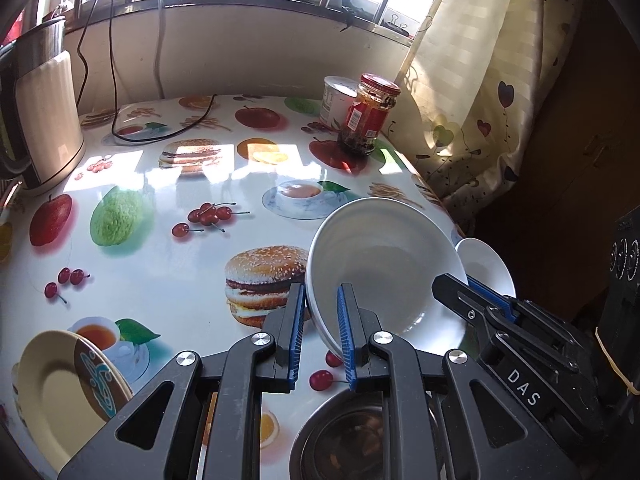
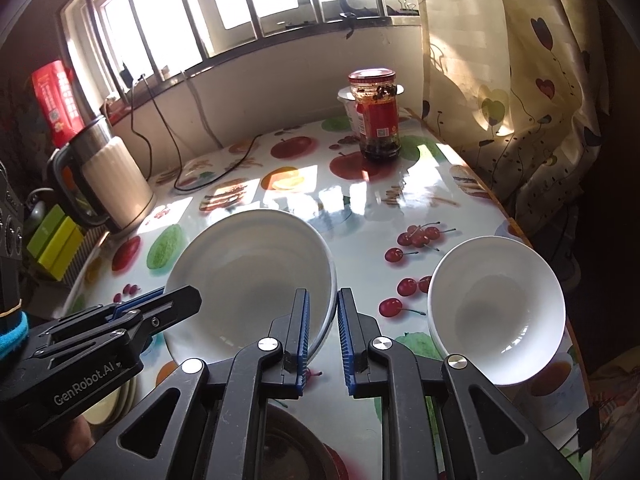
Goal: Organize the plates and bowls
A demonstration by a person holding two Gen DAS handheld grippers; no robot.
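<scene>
A large white bowl (image 1: 380, 264) is held tilted above the fruit-print table; both grippers grip its rim. My left gripper (image 1: 322, 320) is shut on its left rim. My right gripper (image 2: 323, 320) is shut on its right rim, and shows in the left wrist view (image 1: 460, 288) too. The bowl also shows in the right wrist view (image 2: 252, 276), with the left gripper (image 2: 160, 300) at its left rim. A smaller white bowl (image 2: 496, 312) stands to the right near the table edge. A cream plate (image 1: 48, 392) and a brown patterned plate (image 1: 100, 376) lean at the front left.
A steel bowl (image 1: 348, 440) sits below the grippers at the table's front. A kettle (image 1: 44, 120) stands at the back left with a cable (image 1: 160, 132) trailing on the table. A red-lidded jar (image 1: 368, 116) and a white tub (image 1: 336, 100) stand at the back right by the curtain (image 1: 472, 80).
</scene>
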